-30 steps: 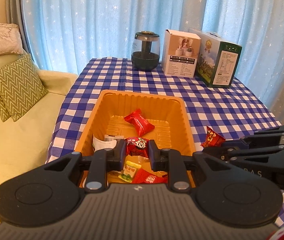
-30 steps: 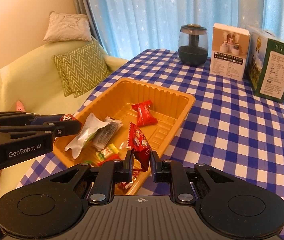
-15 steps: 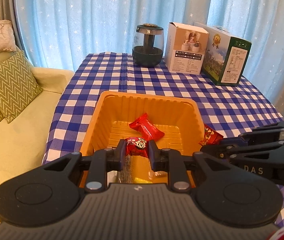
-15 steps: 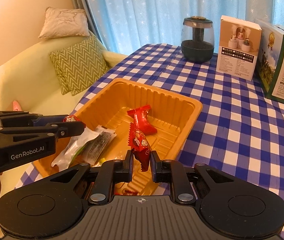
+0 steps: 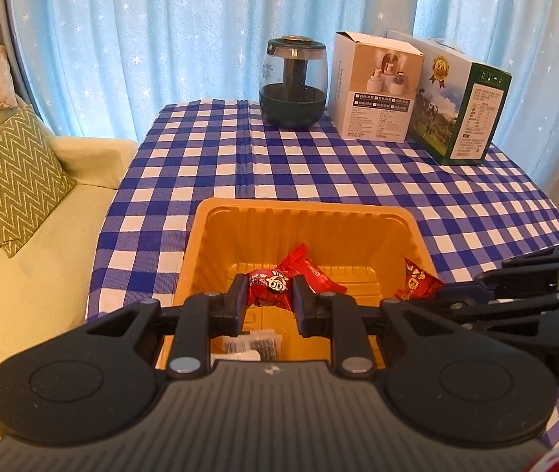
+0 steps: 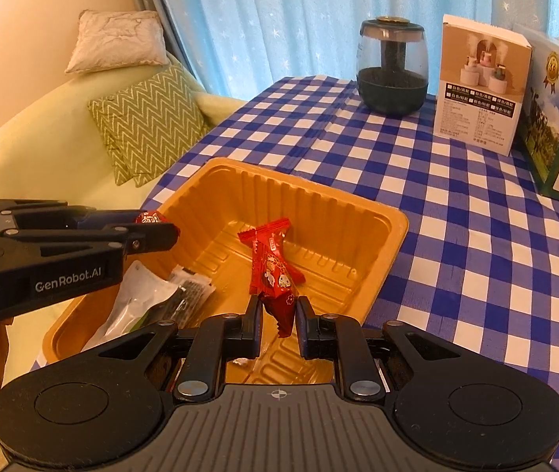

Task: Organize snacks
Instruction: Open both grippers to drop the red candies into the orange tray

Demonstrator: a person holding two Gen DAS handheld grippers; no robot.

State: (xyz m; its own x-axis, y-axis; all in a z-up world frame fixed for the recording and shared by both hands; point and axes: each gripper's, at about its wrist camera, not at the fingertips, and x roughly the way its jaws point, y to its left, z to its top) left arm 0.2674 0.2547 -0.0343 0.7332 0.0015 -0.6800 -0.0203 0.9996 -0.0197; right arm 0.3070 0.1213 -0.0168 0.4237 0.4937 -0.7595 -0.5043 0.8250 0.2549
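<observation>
Held: we grip one red snack packet [image 5: 269, 288] in the left tool [image 5: 268, 299], another [image 6: 277, 289] in the right tool [image 6: 278, 319]; orange tray [image 6: 393, 232] directly below both.

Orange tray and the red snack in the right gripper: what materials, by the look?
Orange tray: likely thin thermoformed plastic, semi-gloss; ribbed walls, rolled rim, soft highlights. Red snack in the right gripper: likely printed plastic or foil film, glossy; crinkled, with a serrated sealed end. The exact film type cannot be told.

Bright daylight through blue curtain [image 5: 161, 59]; warm cast, sharp centre, fisheye bending, dark corners.
</observation>
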